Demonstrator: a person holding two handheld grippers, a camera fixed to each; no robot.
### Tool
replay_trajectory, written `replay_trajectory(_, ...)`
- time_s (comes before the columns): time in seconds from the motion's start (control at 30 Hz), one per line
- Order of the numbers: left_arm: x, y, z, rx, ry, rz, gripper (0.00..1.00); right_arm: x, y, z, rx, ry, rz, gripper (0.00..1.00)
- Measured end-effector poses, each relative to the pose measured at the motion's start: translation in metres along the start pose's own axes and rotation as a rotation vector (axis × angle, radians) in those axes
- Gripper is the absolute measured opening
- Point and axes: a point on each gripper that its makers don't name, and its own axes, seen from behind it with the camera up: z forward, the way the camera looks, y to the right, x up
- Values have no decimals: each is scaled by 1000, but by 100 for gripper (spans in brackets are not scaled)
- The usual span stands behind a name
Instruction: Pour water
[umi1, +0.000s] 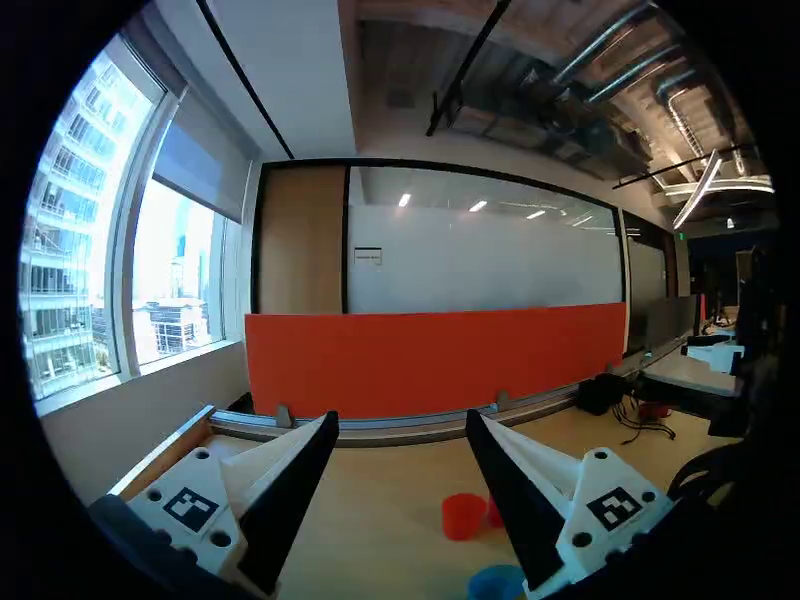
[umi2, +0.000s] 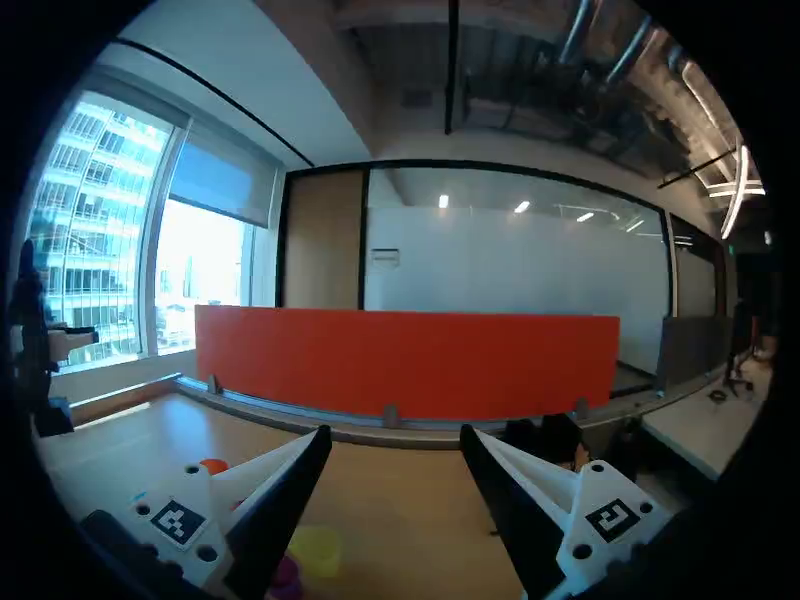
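Left gripper (umi1: 400, 414), right gripper (umi2: 395, 428): jaws spread wide, apparently held level.

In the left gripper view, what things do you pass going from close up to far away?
Blue cup → red cup → orange divider → frosted glass wall.

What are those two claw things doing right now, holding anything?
Left gripper: open, holding nothing.
Right gripper: open, holding nothing.
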Motion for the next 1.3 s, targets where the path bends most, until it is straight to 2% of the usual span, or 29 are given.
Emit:
replay_trajectory(0.2,4,3,3,-18,-8,15,94,8,1,3,21,5,17,99)
replay_trajectory(0.47,5,18,7,-88,-21,12,94,11,-8,6,87,0,19,99)
replay_trajectory(0.67,6,32,8,-162,-24,-9,94,13,-25,8,174,2,8,99)
replay_trajectory(0.97,3,47,8,-231,-36,-4,94,23,-61,7,329,14,4,99)
replay_trajectory(1.3,-9,61,4,-299,-67,6,94,23,-87,8,420,-1,-45,99)
